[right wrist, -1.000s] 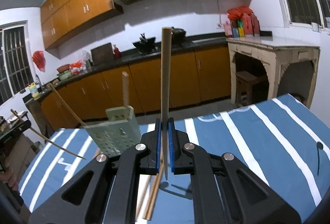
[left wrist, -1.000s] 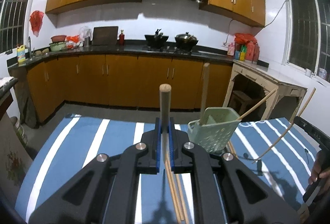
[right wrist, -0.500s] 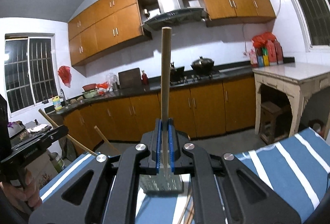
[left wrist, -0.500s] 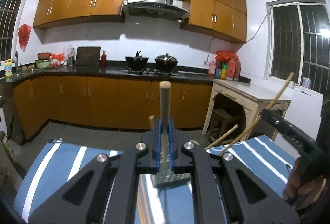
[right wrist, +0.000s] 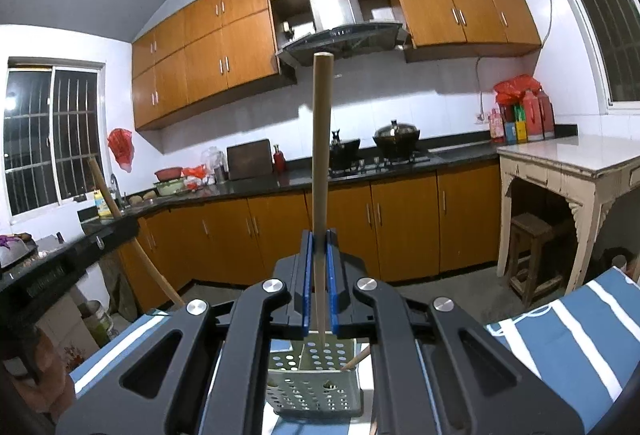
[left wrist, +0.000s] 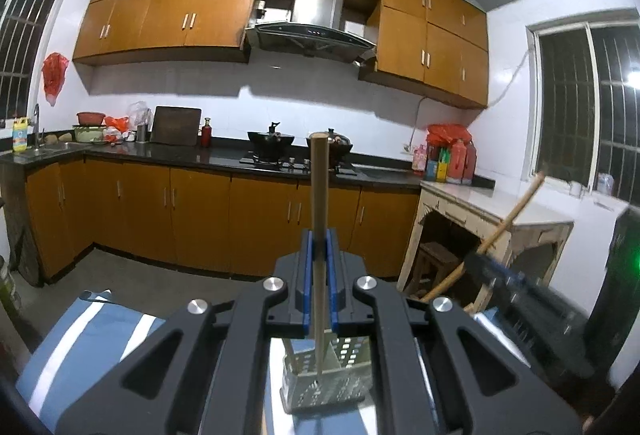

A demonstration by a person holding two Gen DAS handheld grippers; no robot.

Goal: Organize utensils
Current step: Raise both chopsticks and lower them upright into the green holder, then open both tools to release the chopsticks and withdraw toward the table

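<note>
Both views are evenly lit from overhead indoor light, with dark windows [left wrist: 588,107]. The cabinets [left wrist: 168,19] cast soft shadows on the white wall. Fisheye bending curves the edges, and corners vignette black. At 3 o'clock in the left view, the right gripper [left wrist: 520,295] is motion-blurred.

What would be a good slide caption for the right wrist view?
Right tool shut on a chopstick, held upright above the perforated green utensil basket on the striped tablecloth.
</note>
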